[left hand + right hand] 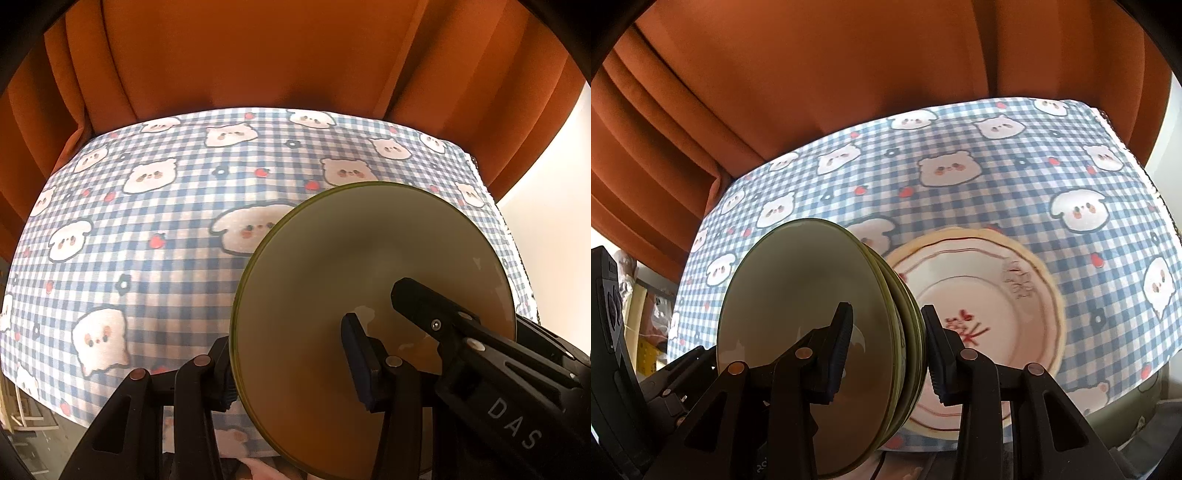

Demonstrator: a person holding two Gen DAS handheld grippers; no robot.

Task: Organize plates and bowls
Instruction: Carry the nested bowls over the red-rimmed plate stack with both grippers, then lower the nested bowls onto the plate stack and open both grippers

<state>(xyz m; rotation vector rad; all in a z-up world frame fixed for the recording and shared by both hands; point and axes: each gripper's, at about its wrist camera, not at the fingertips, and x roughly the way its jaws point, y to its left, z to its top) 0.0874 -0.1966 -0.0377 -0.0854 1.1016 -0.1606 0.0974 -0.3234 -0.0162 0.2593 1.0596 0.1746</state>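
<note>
Three stacked green bowls (812, 332), one white plate (979, 295), two grippers.

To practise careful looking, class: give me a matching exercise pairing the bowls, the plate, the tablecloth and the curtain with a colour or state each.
Column one:
1. green bowls
2. patterned plate
3. tablecloth
4. curtain

Column two:
A. orange, hanging behind
B. lying flat on the cloth
C. blue checks with animal faces
D. stacked, tilted on edge

Pairs: 1-D, 2-B, 3-C, 4-A.
</note>
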